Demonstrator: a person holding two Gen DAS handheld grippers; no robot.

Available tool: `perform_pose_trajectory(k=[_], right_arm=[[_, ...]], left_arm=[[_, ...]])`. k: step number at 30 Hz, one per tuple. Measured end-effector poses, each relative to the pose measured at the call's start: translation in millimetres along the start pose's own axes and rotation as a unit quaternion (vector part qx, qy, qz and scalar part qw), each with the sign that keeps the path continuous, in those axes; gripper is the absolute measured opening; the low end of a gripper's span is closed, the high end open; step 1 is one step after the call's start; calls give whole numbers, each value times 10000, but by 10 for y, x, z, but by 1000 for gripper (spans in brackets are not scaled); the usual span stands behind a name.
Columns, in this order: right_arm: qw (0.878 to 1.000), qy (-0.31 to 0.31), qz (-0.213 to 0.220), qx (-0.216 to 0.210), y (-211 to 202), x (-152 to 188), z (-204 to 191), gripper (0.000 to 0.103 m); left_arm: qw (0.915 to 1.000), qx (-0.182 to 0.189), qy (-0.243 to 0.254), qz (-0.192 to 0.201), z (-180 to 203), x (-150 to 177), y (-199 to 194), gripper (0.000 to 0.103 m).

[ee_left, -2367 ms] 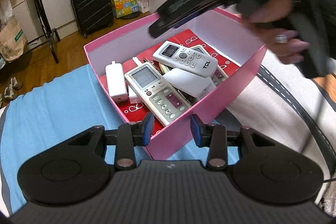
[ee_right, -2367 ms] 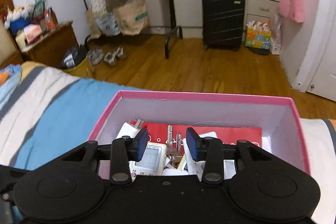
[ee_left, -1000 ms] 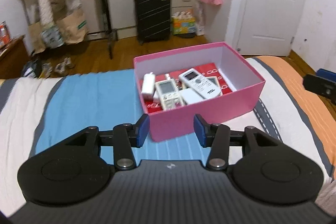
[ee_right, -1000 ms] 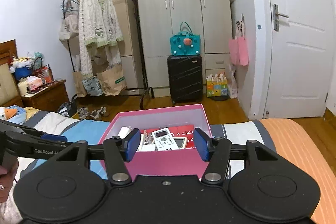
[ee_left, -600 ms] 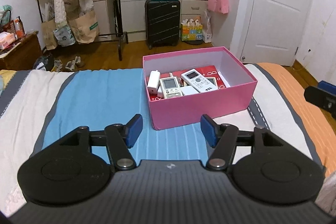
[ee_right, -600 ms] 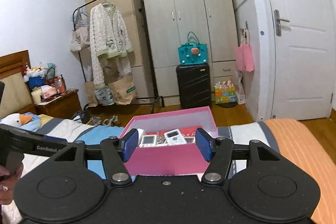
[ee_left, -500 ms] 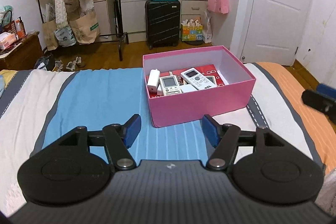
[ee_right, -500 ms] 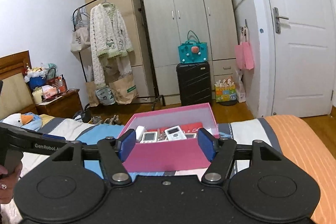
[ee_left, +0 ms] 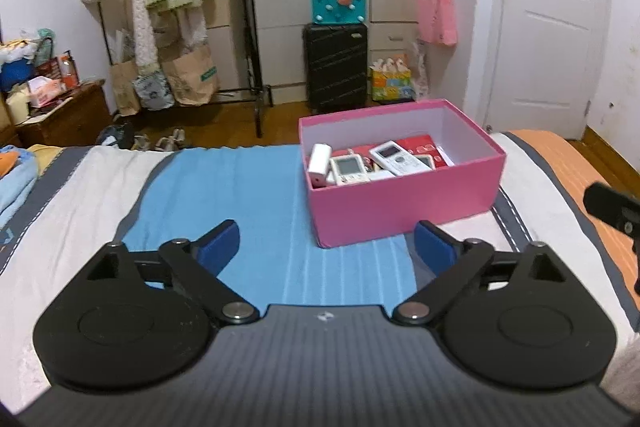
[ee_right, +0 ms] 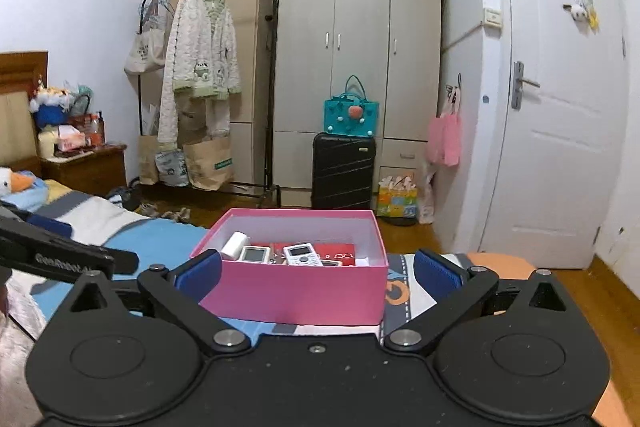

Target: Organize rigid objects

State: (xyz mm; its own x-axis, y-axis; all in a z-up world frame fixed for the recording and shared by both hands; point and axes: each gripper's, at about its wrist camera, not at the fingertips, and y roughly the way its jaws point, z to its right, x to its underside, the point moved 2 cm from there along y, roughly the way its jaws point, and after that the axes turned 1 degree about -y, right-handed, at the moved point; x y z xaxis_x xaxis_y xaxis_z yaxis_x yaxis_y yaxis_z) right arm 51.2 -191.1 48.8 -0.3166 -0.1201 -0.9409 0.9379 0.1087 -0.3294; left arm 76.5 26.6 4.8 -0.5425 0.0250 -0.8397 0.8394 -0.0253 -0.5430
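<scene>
A pink box (ee_left: 404, 203) stands on the bed and holds white remote controls (ee_left: 398, 158), a white charger (ee_left: 319, 165) and other small items on a red lining. My left gripper (ee_left: 327, 245) hangs well back from the box over the blue bedsheet, its jaws opening wide with nothing between them. In the right wrist view the pink box (ee_right: 296, 289) sits ahead of my right gripper (ee_right: 318, 273), whose jaws are also opening wide and hold nothing. The left gripper's body (ee_right: 60, 257) shows at the left edge there.
The striped bedsheet (ee_left: 224, 195) spreads around the box. Beyond the bed are a black suitcase (ee_left: 336, 65) with a teal bag, a clothes rack (ee_right: 200, 83), a wardrobe (ee_right: 356, 67), a wooden nightstand (ee_left: 60, 115) and a white door (ee_right: 560, 115).
Both grippers pulled back from the box, which now looks smaller and farther. Both pairs of jaws spread from narrow to wide.
</scene>
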Motion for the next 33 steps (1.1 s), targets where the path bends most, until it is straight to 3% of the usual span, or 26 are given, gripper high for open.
perform_pose_trajectory(k=[2, 6, 16, 33], right_arm=[[10000, 57, -74, -31, 5, -7, 6, 103], [9998, 190, -93, -18, 4, 1, 28, 103], [9989, 414, -209, 18, 33, 32, 64, 103], [9971, 685, -337, 62, 94, 75, 126, 103]], left_arm=[[9999, -48, -86, 101, -22, -13, -31, 103], [9996, -107, -95, 230, -26, -22, -65, 103], [9992, -387, -118, -39, 22, -4, 51, 103], [9987, -512, -55, -16, 43, 56, 58, 103]])
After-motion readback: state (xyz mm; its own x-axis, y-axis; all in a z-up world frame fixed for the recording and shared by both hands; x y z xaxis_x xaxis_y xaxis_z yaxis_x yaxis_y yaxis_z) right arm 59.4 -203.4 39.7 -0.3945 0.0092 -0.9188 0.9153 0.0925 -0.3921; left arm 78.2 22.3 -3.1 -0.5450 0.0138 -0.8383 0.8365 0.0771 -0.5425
